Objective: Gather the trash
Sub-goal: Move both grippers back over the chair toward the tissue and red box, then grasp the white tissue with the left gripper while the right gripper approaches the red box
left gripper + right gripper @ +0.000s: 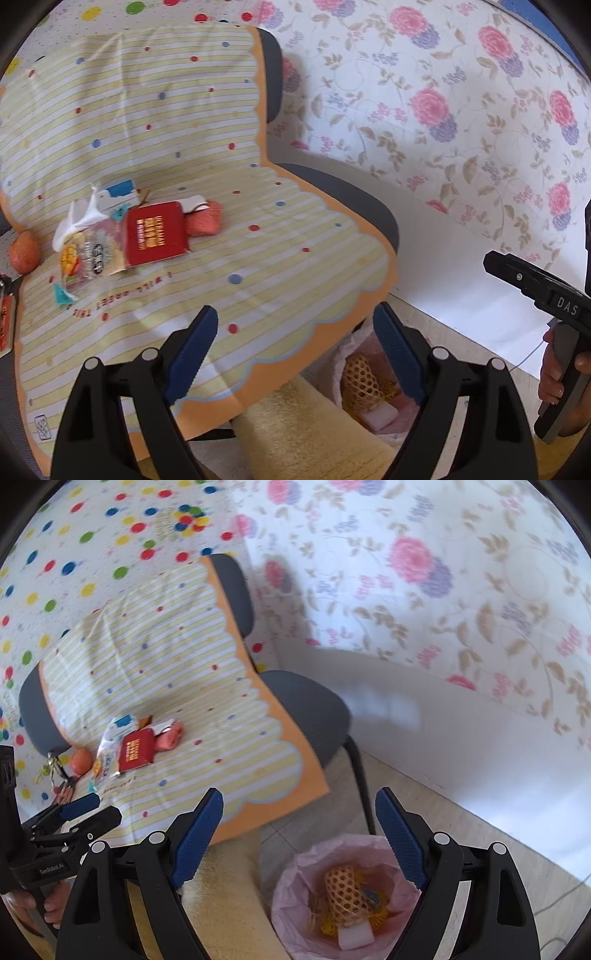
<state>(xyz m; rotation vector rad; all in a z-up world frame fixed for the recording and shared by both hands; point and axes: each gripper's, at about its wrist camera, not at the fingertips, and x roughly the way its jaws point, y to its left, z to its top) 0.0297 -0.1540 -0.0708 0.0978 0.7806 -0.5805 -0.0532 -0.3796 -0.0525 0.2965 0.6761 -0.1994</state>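
Two grippers, left (293, 347) and right (299, 829), held spread, empty; wrappers (122, 236) piled at chair (340, 199) seat's rear; bin (295, 882) lined pink.

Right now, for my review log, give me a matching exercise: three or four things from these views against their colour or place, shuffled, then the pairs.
Things:
1. red packet
2. foam fruit net
3. round fruit
4. right tongs

Colour or place:
A. inside the pink-lined bin
B. open above the bin
C. on the striped cloth among wrappers
D. at the cloth's edge, on the grey chair

Pairs: 1-C, 2-A, 3-D, 4-B
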